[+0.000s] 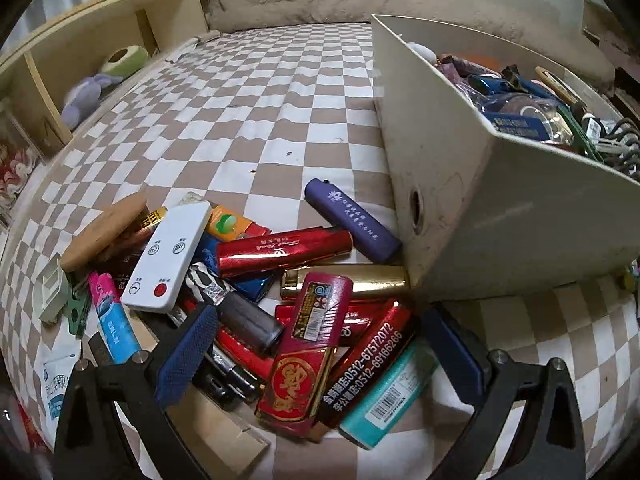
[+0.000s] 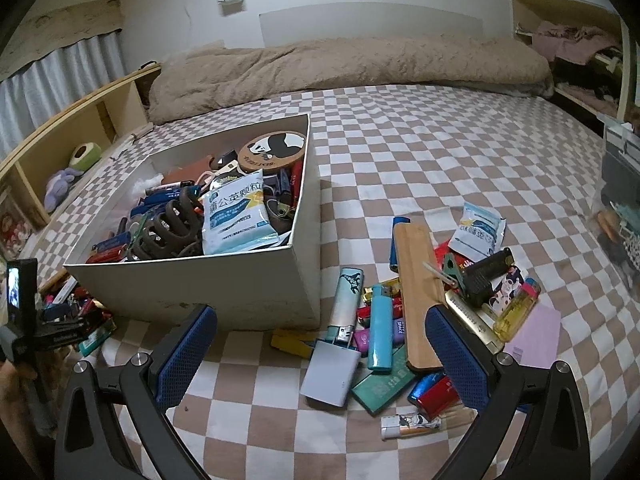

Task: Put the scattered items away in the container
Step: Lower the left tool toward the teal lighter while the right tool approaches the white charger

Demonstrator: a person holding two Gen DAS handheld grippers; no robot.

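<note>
Both grippers wide open, nothing held. Left gripper [image 1: 320, 356] hovered over lighter pile [image 1: 280, 300] beside the box [image 2: 192, 264]; right gripper [image 2: 320, 354] over second pile [image 2: 400, 312] on bed [image 2: 440, 140].

Two low wrist views flanking box [image 1: 460, 184]

Cream box [image 2: 240, 280] nearly full; lighters [image 1: 280, 250] piled beside it

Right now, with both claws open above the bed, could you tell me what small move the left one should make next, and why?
Probably lower the left claw onto the red lighter: it lies topmost between the open fingers, beside the box.
</note>
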